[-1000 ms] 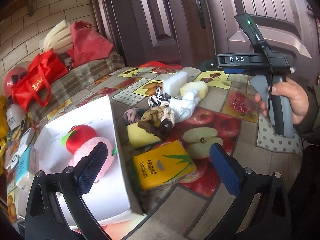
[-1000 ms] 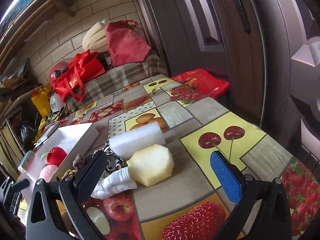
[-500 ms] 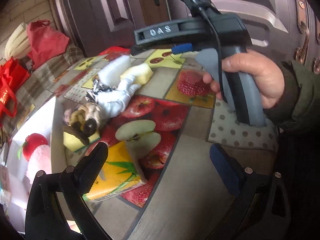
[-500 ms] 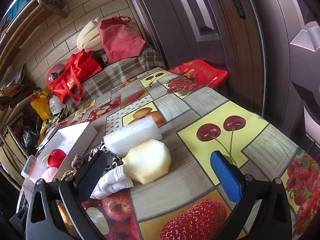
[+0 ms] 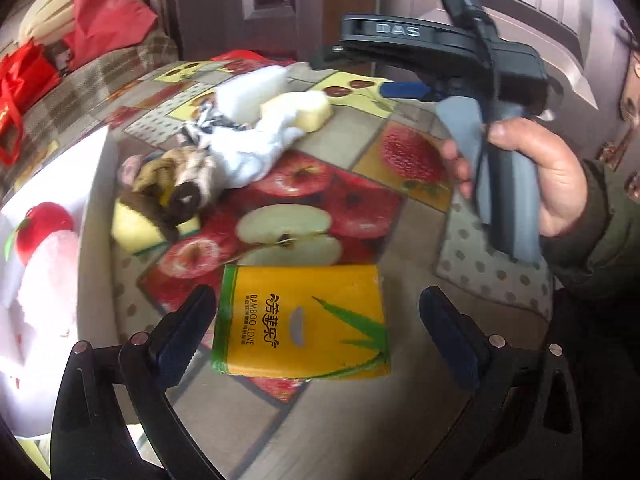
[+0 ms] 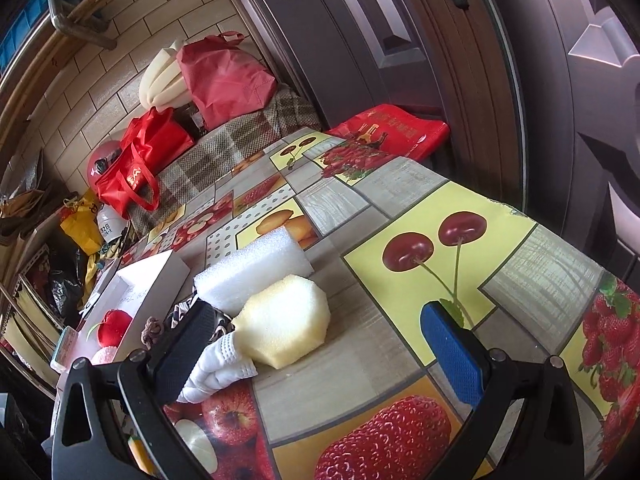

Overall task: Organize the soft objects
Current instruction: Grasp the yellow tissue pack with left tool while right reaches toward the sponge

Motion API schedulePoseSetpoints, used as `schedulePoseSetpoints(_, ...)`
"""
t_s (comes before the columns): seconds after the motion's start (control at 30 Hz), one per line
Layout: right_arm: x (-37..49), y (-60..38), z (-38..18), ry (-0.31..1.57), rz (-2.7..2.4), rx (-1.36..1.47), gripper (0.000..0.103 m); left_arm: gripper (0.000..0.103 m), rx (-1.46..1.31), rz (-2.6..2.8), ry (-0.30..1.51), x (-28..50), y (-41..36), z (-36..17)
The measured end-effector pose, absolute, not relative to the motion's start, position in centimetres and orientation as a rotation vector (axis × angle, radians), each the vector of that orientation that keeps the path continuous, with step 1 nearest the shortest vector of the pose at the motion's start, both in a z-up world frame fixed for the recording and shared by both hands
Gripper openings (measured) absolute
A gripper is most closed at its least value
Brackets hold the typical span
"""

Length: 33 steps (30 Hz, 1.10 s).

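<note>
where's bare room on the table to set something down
Free: the cloth right of the tissue pack, below the hand, and the cherry panel right of the yellow sponge. Crowded: between the white box and foam block.

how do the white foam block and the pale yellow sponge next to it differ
The white foam block is a long, straight-edged rectangle; the pale yellow sponge is shorter with cut corners. The block is bright white, the sponge cream-yellow. The block lies farther back, the sponge nearer, against the white glove. Both rest flat on the tablecloth.

A lived-in home — fruit-print tablecloth (image 6: 420,216), shopping bags (image 6: 136,168), panelled door (image 6: 360,40).
</note>
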State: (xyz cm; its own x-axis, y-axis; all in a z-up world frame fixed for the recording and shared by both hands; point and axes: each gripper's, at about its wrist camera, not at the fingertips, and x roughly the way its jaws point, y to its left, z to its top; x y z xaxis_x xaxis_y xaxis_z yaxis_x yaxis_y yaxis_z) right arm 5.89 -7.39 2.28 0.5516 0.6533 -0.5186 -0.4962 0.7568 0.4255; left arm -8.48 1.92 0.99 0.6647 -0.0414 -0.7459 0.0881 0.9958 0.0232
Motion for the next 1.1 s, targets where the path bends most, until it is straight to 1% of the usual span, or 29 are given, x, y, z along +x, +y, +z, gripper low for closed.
schedulePoseSetpoints(0.07, 5.8, -7.4, 2.4, 0.705, 0.689, 0.236, 0.103, 0.102, 0.102, -0.032, 0.793, -8.9, 1.1, 1.6)
schedulePoseSetpoints(0.13, 5.7, -7.3, 2.5, 0.700, 0.690, 0.231, 0.103, 0.102, 0.062, 0.007, 0.779, -8.9, 1.7, 1.9)
schedulePoseSetpoints(0.23, 5.8, -7.3, 2.5, 0.703, 0.690, 0.233, 0.103, 0.102, 0.025, 0.025, 0.819, -8.7, 2.5, 1.4)
schedulePoseSetpoints(0.4, 6.1, -7.5, 2.2, 0.724, 0.686, 0.256, 0.103, 0.102, 0.109, -0.038, 0.896, -8.0, 0.9, 0.4)
schedulePoseSetpoints(0.43, 6.3, -7.6, 2.1, 0.730, 0.684, 0.261, 0.103, 0.100, 0.110, -0.041, 0.907, -7.8, 0.9, 0.2)
schedulePoseSetpoints(0.47, 6.4, -7.6, 2.0, 0.738, 0.682, 0.264, 0.103, 0.095, 0.094, -0.053, 0.905, -7.8, 1.0, 0.2)
schedulePoseSetpoints(0.5, 6.5, -7.6, 1.8, 0.749, 0.684, 0.266, 0.103, 0.078, 0.074, -0.054, 0.900, -7.8, 1.4, 0.2)
schedulePoseSetpoints(0.53, 6.7, -7.4, 1.7, 0.764, 0.689, 0.266, 0.103, 0.074, 0.050, -0.054, 0.894, -7.7, 2.0, 0.3)
schedulePoseSetpoints(0.63, 7.2, -6.3, 1.3, 0.806, 0.708, 0.225, 0.103, 0.074, 0.040, -0.031, 0.886, -7.5, 3.0, 0.2)
schedulePoseSetpoints(0.77, 7.2, -3.8, 2.0, 0.762, 0.748, 0.145, 0.103, 0.074, 0.041, -0.006, 0.869, -7.4, 3.6, 0.4)
schedulePoseSetpoints(0.83, 7.5, -2.2, 2.0, 0.775, 0.757, 0.099, 0.102, 0.074, 0.036, -0.001, 0.859, -7.5, 3.8, 0.4)
schedulePoseSetpoints(0.87, 7.8, -1.5, 1.7, 0.798, 0.757, 0.080, 0.100, 0.074, 0.032, 0.000, 0.856, -7.5, 3.9, 0.5)
schedulePoseSetpoints(0.9, 8.1, -0.8, 1.3, 0.830, 0.756, 0.064, 0.096, 0.074, 0.029, 0.004, 0.853, -7.6, 3.9, 0.5)
schedulePoseSetpoints(0.93, 8.5, -0.3, 0.9, 0.859, 0.752, 0.047, 0.096, 0.074, 0.026, 0.007, 0.851, -7.6, 4.0, 0.5)
schedulePoseSetpoints(1.1, 7.3, 0.4, 0.9, 0.848, 0.757, -0.056, 0.093, 0.074, 0.019, 0.016, 0.837, -8.0, 4.1, 0.7)
